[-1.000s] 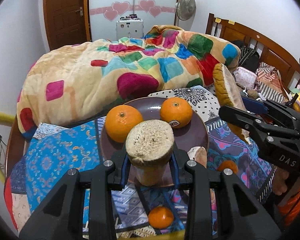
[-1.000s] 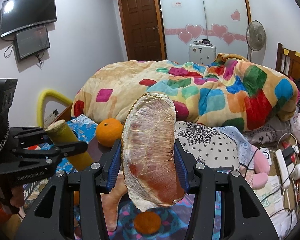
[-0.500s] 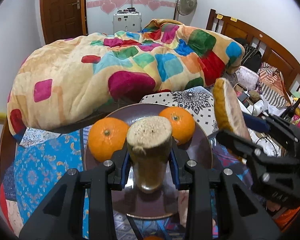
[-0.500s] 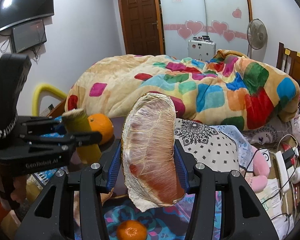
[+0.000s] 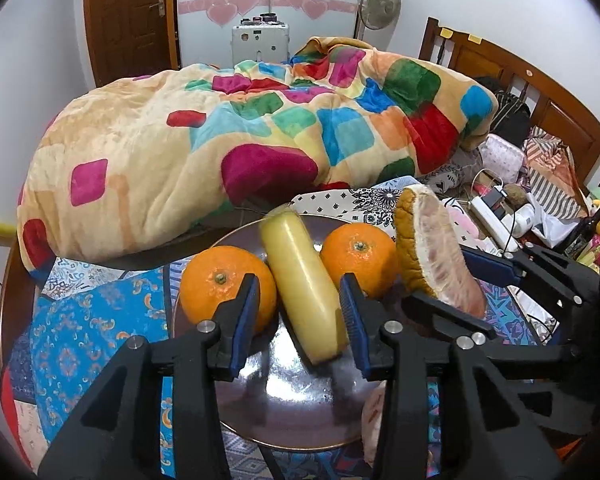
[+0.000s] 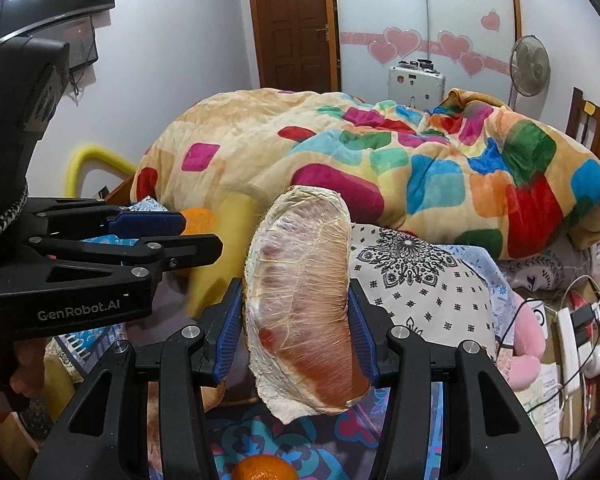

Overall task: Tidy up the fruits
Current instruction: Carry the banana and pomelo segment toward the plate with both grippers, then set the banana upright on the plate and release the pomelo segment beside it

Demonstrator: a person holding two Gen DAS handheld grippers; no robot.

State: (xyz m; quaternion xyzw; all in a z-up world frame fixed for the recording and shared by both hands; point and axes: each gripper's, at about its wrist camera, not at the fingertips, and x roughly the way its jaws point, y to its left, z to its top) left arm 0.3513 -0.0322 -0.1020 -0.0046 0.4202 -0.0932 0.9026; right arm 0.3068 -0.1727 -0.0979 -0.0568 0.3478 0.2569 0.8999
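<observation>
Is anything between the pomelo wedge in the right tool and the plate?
Partly. The pomelo wedge hangs at the plate's right edge, with an orange right beside it there. The plate's near part looks bare, but the left tool hovers over it.

a patchwork quilt (image 5: 236, 152) heaped before a fan (image 5: 379, 0), a door (image 6: 296, 24).

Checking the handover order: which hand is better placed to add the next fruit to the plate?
Right, probably. The right tool grips the pomelo wedge beside the plate, while the left tool is opening, sugarcane piece between its fingers.
</observation>
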